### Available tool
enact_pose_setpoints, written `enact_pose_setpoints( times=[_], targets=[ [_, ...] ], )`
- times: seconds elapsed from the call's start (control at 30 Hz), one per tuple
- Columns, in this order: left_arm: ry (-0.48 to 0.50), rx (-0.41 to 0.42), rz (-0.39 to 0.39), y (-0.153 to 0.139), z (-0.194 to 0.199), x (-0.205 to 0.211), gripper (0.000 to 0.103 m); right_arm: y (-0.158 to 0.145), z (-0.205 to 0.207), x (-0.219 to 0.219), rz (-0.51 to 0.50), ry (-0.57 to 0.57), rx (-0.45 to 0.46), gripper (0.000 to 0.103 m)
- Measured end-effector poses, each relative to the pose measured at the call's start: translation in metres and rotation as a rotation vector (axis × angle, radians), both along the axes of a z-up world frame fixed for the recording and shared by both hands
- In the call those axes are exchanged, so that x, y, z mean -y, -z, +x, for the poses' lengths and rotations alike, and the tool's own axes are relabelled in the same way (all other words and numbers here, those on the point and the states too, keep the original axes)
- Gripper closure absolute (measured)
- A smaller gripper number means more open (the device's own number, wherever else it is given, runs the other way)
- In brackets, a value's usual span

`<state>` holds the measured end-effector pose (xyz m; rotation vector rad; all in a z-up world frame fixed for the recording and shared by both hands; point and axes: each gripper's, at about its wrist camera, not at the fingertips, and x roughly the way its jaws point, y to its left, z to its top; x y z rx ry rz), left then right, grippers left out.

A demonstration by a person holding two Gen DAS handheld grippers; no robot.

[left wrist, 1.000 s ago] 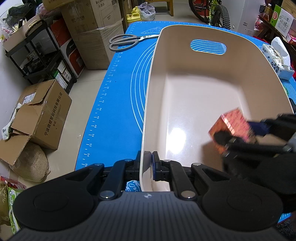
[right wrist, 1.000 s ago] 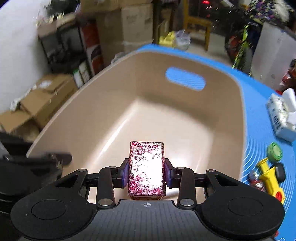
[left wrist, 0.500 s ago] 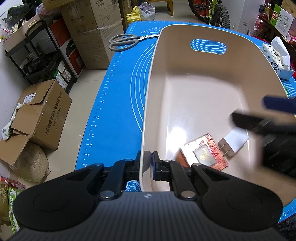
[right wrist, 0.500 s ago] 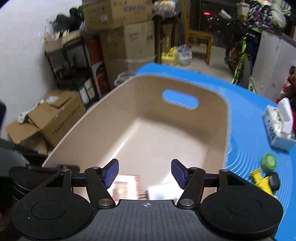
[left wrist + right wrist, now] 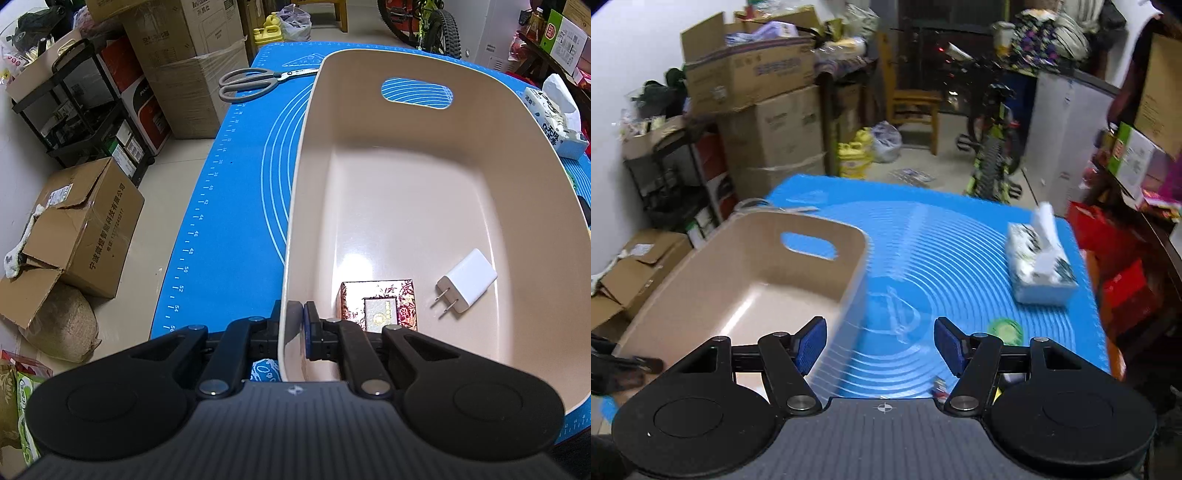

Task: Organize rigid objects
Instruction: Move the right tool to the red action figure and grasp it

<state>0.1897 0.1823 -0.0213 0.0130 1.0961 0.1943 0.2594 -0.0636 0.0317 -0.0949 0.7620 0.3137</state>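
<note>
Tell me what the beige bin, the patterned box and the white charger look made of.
Beige bin: likely glossy moulded plastic, lamp glare on its floor. Patterned box: probably foil-printed card, shiny red floral faces. White charger: smooth white plastic, two metal prongs.

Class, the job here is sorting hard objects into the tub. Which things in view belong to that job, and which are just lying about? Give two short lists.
Belong to the job:
- beige tub, its wall clamped by the left tongs
- patterned box, inside it
- white charger, inside it
- right tongs, open, nothing between them
- scissors
- green lid

Lying about:
- tissue pack
- cardboard boxes
- bicycle
</note>
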Motion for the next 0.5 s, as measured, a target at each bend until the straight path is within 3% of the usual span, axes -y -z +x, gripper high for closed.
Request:
enact_pose_setpoints(
  times=[0.23,0.5],
  targets=[
    [-0.001,0.0,0.0,0.0,0.0,-0.001,0.091,0.048,0.014,0.029,-0.065,0.054,-0.102,0.032],
    [-0.001,0.0,0.001,0.0,0.0,-0.001,0.091,0.09,0.025,0.044,-0.127,0.069,-0.212,0.041]
  ],
)
